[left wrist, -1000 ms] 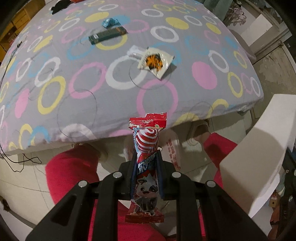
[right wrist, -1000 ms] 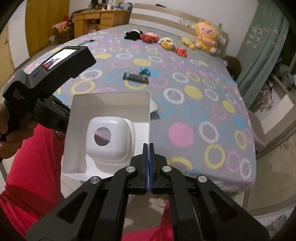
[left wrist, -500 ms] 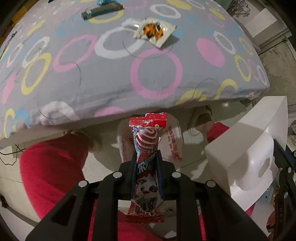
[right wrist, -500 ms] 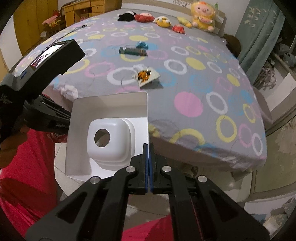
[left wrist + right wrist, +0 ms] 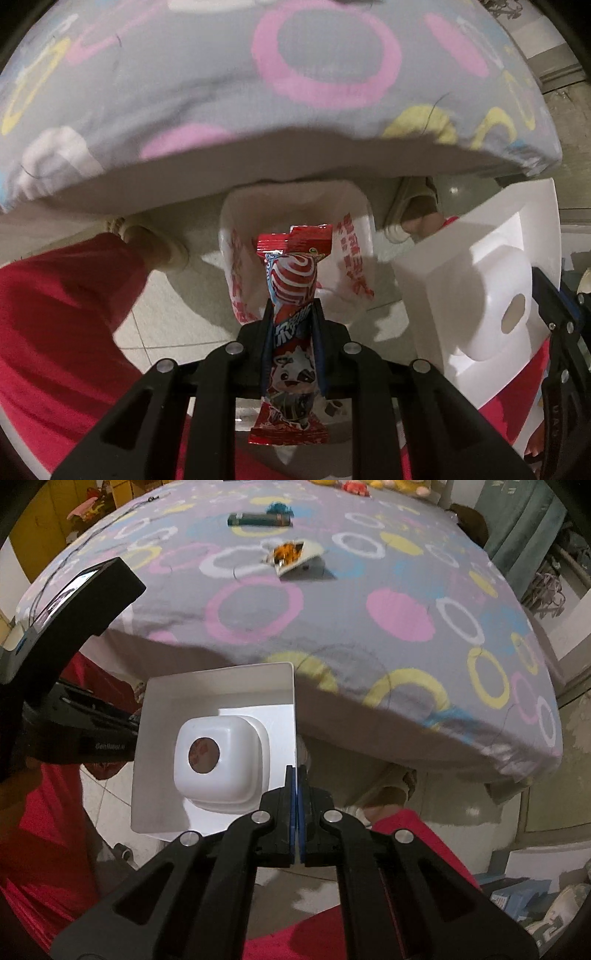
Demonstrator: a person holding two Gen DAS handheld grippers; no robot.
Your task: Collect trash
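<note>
My left gripper (image 5: 292, 314) is shut on a red candy wrapper (image 5: 291, 280) with a swirl print, held upright above a white plastic trash bag (image 5: 240, 221) with red print that stands open on the floor. My right gripper (image 5: 296, 771) is shut on the edge of a white moulded packaging tray (image 5: 218, 753) with a round hole; it also shows at the right of the left wrist view (image 5: 491, 284). On the bed lie an opened white snack packet (image 5: 293, 554), a dark green stick pack (image 5: 258, 518) and a small blue wrapper (image 5: 279, 506).
The bed (image 5: 369, 627) has a grey cover with coloured rings; its front edge overhangs the bag. The person's red trousers (image 5: 62, 302) and slippered feet (image 5: 155, 243) flank the bag. Plush toys (image 5: 354, 485) sit at the far end. Clutter (image 5: 517, 897) lies on the floor right.
Both grippers have tilted down and drawn back from the bed. The trash bag has come into the left wrist view under the candy wrapper, and the white tray has moved closer beside it.
</note>
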